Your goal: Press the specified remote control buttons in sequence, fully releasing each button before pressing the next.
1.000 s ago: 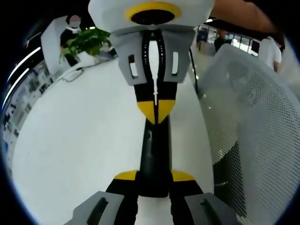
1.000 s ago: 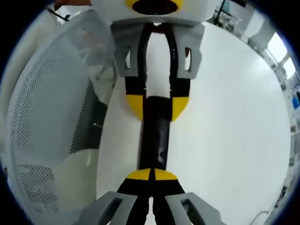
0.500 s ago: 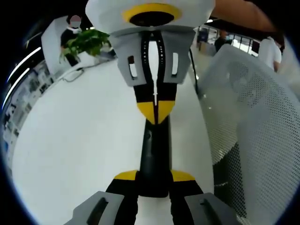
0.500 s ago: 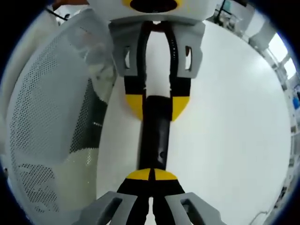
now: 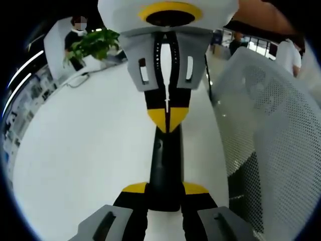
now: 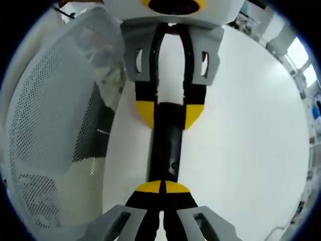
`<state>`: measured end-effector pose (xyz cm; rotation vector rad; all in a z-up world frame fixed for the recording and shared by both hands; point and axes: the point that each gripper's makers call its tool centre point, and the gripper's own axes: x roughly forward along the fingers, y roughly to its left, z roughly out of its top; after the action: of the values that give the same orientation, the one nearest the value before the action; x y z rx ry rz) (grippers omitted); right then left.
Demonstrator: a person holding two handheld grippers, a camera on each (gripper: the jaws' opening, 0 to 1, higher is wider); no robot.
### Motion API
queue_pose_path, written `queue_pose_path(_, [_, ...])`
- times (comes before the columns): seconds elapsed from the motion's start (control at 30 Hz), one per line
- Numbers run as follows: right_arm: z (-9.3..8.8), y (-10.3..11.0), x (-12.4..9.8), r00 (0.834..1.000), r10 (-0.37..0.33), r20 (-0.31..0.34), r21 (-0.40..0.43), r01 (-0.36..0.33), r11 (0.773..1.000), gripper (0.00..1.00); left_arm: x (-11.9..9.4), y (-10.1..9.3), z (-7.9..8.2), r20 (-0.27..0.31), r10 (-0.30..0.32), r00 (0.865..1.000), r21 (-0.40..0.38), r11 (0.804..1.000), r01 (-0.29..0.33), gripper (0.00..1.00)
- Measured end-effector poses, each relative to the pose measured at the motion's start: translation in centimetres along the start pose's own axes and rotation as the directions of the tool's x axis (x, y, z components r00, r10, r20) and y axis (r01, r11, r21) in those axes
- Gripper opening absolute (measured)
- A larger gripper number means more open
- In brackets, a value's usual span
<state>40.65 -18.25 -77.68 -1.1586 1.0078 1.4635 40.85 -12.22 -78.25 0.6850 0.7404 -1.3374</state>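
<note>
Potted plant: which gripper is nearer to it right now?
Right. The right gripper sits between the remote and the plant; the left gripper clamps the remote's opposite end, farther away.

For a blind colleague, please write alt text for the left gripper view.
A black remote control is held at its near end by the left tool, while the right tool, shut, touches its far end. Below lies a white table; a white mesh chair stands at the right.

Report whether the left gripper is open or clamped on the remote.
Clamped: the left gripper's yellow tips press both sides of the black remote.
</note>
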Motion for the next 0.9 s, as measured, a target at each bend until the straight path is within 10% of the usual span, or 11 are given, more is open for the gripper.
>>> queue_pose_path(0.9, [1.4, -1.5, -2.6, 0.999, -0.018, 0.034, 0.010, 0.018, 1.000, 0.00, 0.0, 0.1, 0.0, 0.017, -0.001, 1.000, -0.001, 1.000, 0.001, 0.24])
